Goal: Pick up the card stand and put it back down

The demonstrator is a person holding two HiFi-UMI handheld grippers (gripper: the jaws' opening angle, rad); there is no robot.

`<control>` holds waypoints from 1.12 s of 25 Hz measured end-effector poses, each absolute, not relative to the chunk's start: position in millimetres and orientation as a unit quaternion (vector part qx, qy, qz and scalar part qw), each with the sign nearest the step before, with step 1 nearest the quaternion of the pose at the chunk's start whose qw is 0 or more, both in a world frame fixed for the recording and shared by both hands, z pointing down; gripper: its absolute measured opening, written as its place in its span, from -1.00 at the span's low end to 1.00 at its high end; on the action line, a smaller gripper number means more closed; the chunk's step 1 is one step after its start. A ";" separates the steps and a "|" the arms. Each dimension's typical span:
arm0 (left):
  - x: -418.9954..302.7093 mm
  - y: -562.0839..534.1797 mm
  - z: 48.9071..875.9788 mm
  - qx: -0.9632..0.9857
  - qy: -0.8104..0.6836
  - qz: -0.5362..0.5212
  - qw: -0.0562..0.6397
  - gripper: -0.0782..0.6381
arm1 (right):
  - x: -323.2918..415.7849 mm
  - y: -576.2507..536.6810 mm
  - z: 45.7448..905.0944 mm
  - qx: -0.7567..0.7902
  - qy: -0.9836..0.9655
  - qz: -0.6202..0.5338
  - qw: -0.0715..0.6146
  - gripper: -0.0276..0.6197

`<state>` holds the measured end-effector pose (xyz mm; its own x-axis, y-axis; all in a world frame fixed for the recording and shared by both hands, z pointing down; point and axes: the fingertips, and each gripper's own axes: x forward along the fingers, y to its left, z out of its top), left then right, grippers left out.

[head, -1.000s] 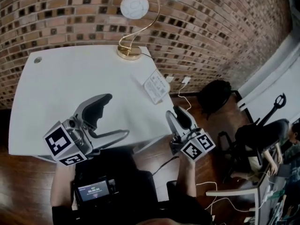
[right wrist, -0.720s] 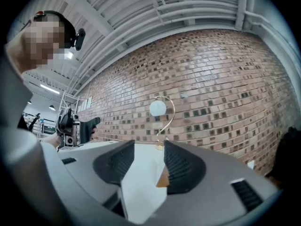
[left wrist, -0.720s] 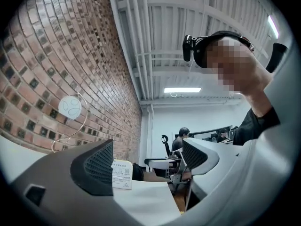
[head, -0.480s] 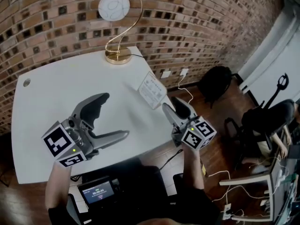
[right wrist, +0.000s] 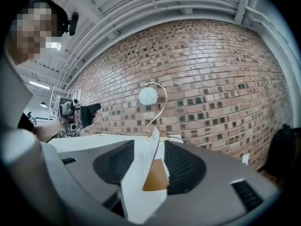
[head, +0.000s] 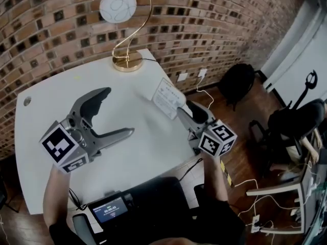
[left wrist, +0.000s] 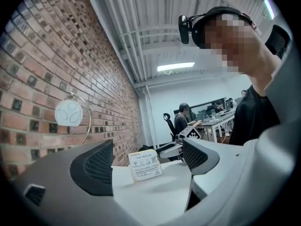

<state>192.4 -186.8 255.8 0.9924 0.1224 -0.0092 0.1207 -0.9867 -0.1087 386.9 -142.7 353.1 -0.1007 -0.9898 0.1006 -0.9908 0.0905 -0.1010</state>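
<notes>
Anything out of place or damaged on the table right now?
Nothing stands out. The card stand sits intact near the edge of the table, the lamp stands upright at the back, and nothing is spilled.

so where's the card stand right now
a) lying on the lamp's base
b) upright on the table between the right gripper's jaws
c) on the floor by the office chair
B: the right gripper view shows the card stand edge-on between the jaws of the right gripper, which have just been opening and stand clear of it on both sides. The head view shows it on the white table.
</notes>
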 end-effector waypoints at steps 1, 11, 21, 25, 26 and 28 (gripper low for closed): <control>193.2 -189.2 263.7 -0.997 -0.058 0.010 0.043 0.49 | 388.6 -143.5 354.5 0.672 -0.737 0.075 0.005 -0.21; 189.2 -196.3 301.0 -0.997 -0.061 0.014 -0.038 0.49 | 388.9 -173.6 376.8 0.636 -0.762 0.118 0.017 -0.22; 174.9 -198.4 309.7 -0.996 -0.065 0.013 -0.061 0.49 | 378.2 -206.0 388.2 0.612 -0.777 0.139 0.049 -0.43; 166.9 -201.3 312.1 -0.995 -0.062 0.016 -0.075 0.49 | 378.3 -203.6 388.6 0.604 -0.781 0.156 0.047 -0.73; 165.7 -203.2 311.5 -0.995 -0.061 0.019 -0.081 0.49 | 378.2 -202.7 387.8 0.600 -0.782 0.161 0.043 -0.75; 163.3 -206.7 310.2 -0.994 -0.058 0.024 -0.089 0.49 | 378.3 -201.6 386.3 0.596 -0.784 0.170 0.034 -0.80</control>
<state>163.3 -206.7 310.2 0.9922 0.1106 -0.0580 0.1192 -0.9775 0.1742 378.3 -201.6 386.3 -0.2866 -0.9231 0.2566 -0.9465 0.2312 -0.2252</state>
